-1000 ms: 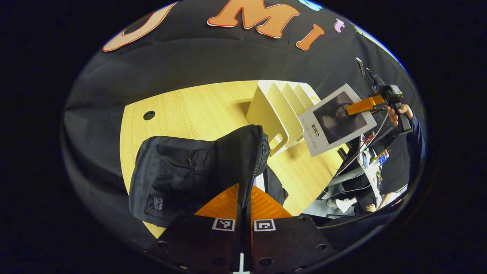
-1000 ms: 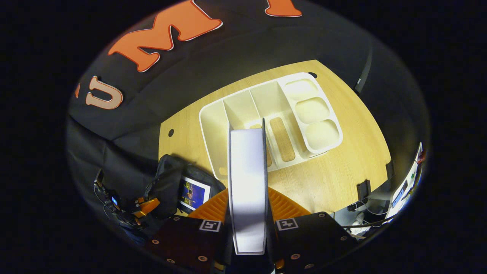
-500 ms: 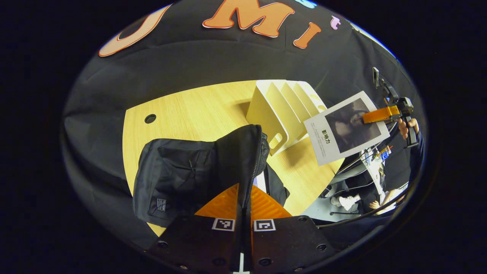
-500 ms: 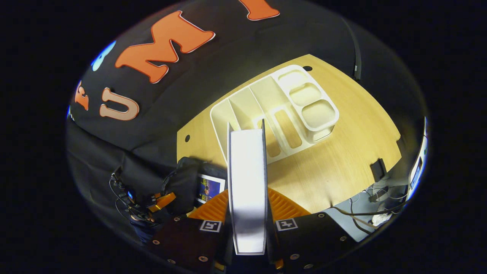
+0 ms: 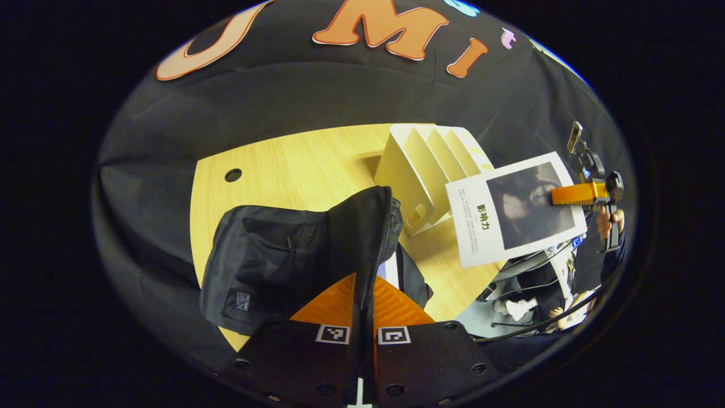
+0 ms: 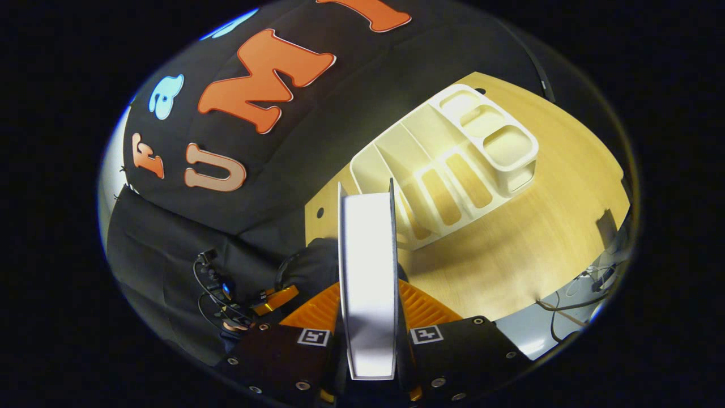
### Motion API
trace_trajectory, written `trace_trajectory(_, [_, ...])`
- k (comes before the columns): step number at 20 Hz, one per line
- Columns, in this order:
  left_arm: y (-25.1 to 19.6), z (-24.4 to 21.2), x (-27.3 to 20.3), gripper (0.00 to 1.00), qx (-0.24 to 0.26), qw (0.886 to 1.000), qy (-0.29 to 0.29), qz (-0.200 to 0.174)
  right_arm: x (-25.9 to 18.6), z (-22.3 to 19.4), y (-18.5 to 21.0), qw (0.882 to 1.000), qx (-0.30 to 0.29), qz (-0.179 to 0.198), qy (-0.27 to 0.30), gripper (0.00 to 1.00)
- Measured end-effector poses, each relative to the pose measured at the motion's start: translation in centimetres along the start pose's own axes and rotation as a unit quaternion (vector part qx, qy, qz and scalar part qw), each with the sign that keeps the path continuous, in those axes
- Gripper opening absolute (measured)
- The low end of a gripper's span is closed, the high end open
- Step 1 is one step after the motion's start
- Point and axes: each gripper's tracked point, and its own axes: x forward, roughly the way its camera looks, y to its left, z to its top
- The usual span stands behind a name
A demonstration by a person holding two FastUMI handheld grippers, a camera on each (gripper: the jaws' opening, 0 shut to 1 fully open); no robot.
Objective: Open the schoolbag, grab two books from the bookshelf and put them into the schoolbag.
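The black schoolbag (image 5: 272, 255) lies on the wooden table, its zippered flap (image 5: 368, 226) lifted by my left gripper (image 5: 362, 294), which is shut on that flap. A book inside shows as a pale sliver (image 5: 388, 267) at the opening. My right gripper (image 6: 368, 306) is shut on a white book (image 6: 368, 272), seen edge-on in the right gripper view. In the left gripper view the same book (image 5: 512, 209) hangs in the air right of the cream bookshelf (image 5: 422, 164), pinched by the right gripper (image 5: 569, 194). The bookshelf (image 6: 453, 164) stands with bare slots.
The wooden table (image 5: 294, 164) has a round cable hole (image 5: 233, 174) at the far left. A hand (image 5: 609, 221) holds the right gripper's handle. Beyond the table's right edge lie cables and clutter on the floor (image 5: 527, 294). The left gripper (image 6: 274, 297) shows low on the left by the bag.
The right gripper has carried the white book down and away from the bookshelf, tilting it. The left gripper has kept the bag's flap lifted, hardly moving.
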Motion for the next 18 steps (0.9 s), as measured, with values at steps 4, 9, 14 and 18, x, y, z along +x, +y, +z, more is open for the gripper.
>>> trace_trajectory(4, [0.0,0.3,-0.2,0.04,0.012,1.000,-0.004,0.002,2.6,-3.0,1.0,1.000,0.005,0.022,0.009,0.37])
trace_trajectory(9, [0.0,0.3,-0.1,0.04,-0.002,1.000,-0.013,0.004,5.8,-5.5,1.8,0.998,0.018,0.054,0.010,0.37])
trace_trajectory(14, [-0.4,0.2,-0.4,0.04,-0.001,1.000,-0.020,0.015,9.3,-8.3,2.3,0.995,0.053,0.080,0.006,0.37])
trace_trajectory(18, [-0.5,0.1,-0.5,0.04,-0.001,1.000,-0.022,0.015,12.0,-9.2,3.3,0.994,0.059,0.091,0.001,0.37])
